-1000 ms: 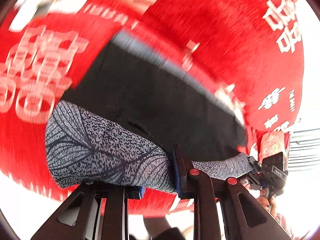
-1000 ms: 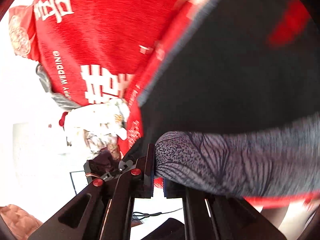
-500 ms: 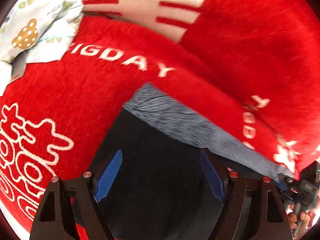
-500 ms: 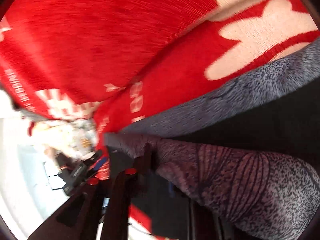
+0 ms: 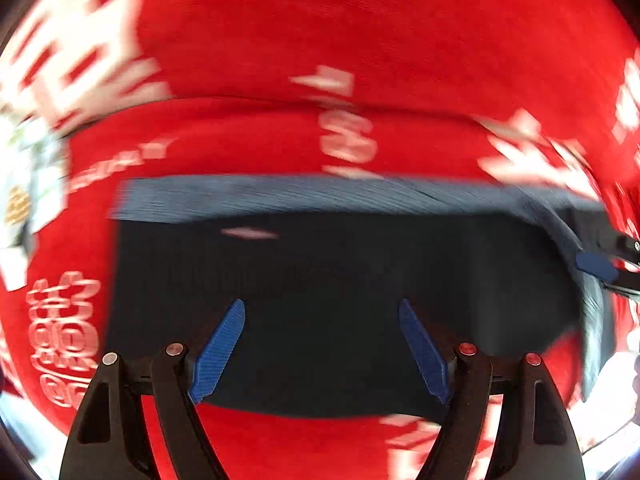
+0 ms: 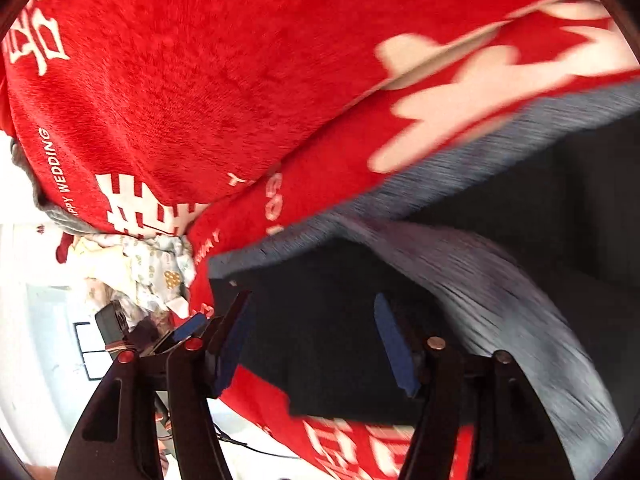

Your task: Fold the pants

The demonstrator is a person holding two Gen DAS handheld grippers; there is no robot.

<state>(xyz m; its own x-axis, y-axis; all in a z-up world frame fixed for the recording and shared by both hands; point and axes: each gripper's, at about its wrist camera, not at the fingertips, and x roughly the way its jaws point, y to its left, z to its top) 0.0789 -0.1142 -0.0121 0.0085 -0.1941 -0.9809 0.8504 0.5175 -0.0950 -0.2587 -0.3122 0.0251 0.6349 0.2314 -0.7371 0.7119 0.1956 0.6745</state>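
The pants (image 5: 328, 280) lie folded on the red blanket, dark inner side up, with a grey waistband along the far edge. My left gripper (image 5: 320, 344) is open and empty just above them, blue pads spread wide. In the right wrist view the pants (image 6: 320, 312) show a grey band curling over at the right. My right gripper (image 6: 314, 340) is open and empty over a corner of the pants. Its blue pad shows at the far right of the left wrist view (image 5: 596, 266).
A red blanket (image 6: 200, 80) with white lettering covers the surface, and a red pillow (image 5: 360, 32) lies behind the pants. A pale printed cloth (image 6: 152, 272) lies at the blanket's edge. The left gripper also shows at the left of the right wrist view (image 6: 188, 328).
Both grippers have let go of the patterned pant leg and opened. The leg is now laid over the pants. Both cameras have swung to look down at the folded pants.
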